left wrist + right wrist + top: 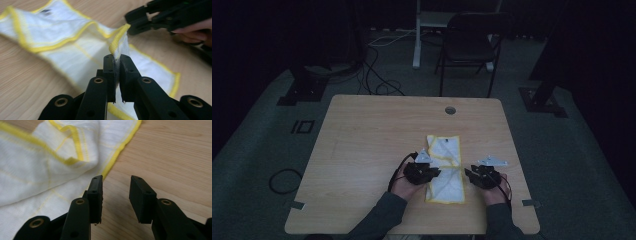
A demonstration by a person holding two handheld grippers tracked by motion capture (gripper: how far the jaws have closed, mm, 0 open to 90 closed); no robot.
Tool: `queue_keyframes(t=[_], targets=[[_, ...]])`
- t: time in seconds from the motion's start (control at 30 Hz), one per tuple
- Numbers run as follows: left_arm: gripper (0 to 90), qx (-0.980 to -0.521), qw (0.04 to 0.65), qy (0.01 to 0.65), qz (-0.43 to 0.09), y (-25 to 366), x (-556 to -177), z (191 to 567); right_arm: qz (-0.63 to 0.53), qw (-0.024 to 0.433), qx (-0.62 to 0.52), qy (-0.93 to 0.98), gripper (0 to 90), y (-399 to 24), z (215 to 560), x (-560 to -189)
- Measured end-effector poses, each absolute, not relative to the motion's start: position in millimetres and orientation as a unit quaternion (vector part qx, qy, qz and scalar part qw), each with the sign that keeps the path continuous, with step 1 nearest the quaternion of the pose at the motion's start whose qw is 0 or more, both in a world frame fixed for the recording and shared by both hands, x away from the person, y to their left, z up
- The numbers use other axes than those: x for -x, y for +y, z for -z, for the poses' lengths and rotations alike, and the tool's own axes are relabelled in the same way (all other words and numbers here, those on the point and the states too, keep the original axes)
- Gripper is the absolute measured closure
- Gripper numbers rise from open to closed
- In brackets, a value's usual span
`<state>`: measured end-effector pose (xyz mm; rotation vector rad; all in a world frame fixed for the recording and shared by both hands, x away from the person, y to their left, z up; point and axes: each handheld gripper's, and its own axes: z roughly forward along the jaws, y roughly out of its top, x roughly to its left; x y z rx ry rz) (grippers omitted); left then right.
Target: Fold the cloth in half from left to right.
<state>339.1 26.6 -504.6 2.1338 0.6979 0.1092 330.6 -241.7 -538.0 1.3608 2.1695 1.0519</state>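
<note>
Cloth: white dishcloth (445, 170) with yellow hem, lying partly folded on the wooden counter (362, 150), between the two hands.
Left tongs (117, 58): clamped on a raised fold of the hem.
Right tongs (116, 186): jaws apart, nothing between them, just beside the cloth's edge.

Dim lab: table (362, 150), floor cables (377, 75), folding chair (469, 45).

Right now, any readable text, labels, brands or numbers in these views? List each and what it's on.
None readable.
Dark tag on the cloth, at in the left gripper view: too small and blurred to read.
Left gripper, right gripper, table: no markings visible.
</note>
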Motion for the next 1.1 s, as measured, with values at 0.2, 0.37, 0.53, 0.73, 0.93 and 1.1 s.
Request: queue_keyframes(t=[0.2, 0.37, 0.53, 0.73, 0.93, 1.1], targets=[[75.2, -0.861, 0.443, 0.247, -0.035, 17.6, -327.0, 500.8, -0.376, 0.191, -0.489, 0.764, 62.6, -244.3, 537.3, -331.2], [65.9, -0.857, 0.457, 0.236, -0.037, 18.3, -319.0, 493.2, -0.377, 0.192, -0.493, 0.760, 62.4, -245.9, 536.8, -331.8], [62.5, -0.850, 0.472, 0.231, -0.037, 25.9, -310.8, 487.1, -0.378, 0.195, -0.494, 0.758, 62.4, -246.7, 535.8, -332.7], [61.5, -0.849, 0.473, 0.232, -0.039, 34.6, -305.4, 489.9, -0.381, 0.200, -0.490, 0.758, 62.4, -244.2, 533.5, -333.3], [60.8, -0.849, 0.472, 0.236, -0.028, 40.1, -300.9, 494.6, -0.385, 0.203, -0.486, 0.758, 62.4, -242.2, 531.3, -334.1], [60.1, -0.844, 0.463, 0.265, -0.053, 44.0, -308.8, 501.9, -0.386, 0.203, -0.483, 0.759, 62.4, -240.9, 530.7, -333.6]])
